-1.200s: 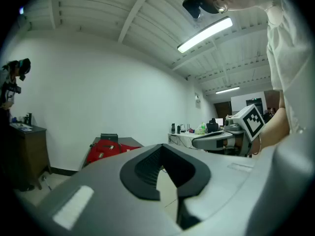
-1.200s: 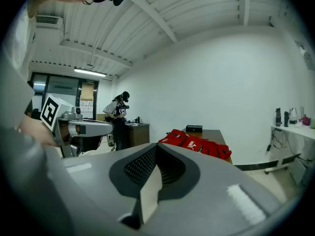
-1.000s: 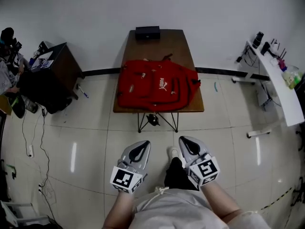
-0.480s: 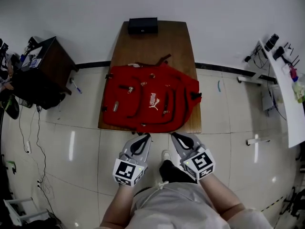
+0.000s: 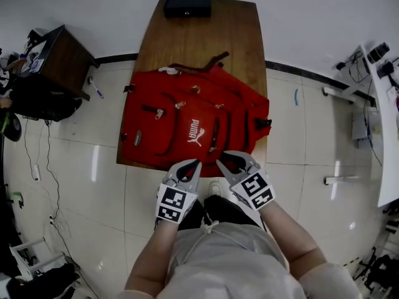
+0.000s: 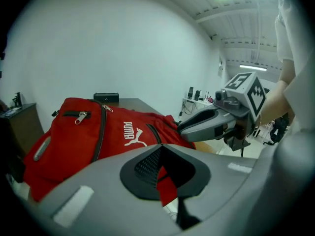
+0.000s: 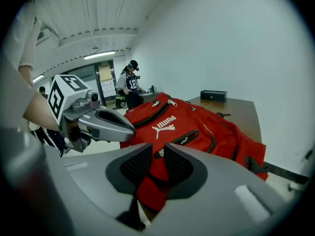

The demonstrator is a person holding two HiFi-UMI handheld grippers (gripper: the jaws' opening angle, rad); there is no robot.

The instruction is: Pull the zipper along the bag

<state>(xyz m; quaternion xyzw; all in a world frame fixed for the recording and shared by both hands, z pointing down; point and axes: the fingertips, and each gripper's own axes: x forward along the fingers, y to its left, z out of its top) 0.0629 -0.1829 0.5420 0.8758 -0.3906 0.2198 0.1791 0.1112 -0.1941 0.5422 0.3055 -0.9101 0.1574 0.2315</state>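
Observation:
A red backpack [image 5: 193,126] lies flat on the brown wooden table [image 5: 206,36], front pockets up, with several zipper pulls showing, one of them a metal pull [image 5: 159,113]. Both grippers hover side by side at the bag's near edge and touch nothing. My left gripper [image 5: 187,166] is shut and empty; its tips meet in the left gripper view [image 6: 160,149], with the backpack [image 6: 98,132] beyond. The jaws of my right gripper [image 5: 235,161] are opening, and a narrow gap shows in the right gripper view [image 7: 158,151]. Nothing is between them, and the backpack [image 7: 197,127] lies ahead.
A black box [image 5: 187,5] sits at the table's far end. A dark cabinet [image 5: 56,67] with clutter stands on the left, and a white desk [image 5: 386,123] on the right. A person [image 7: 132,82] stands in the background of the right gripper view.
I have come up to the table, so the bag looks larger. Both grippers moved forward from over the floor to the bag's near edge. The right jaws have parted slightly.

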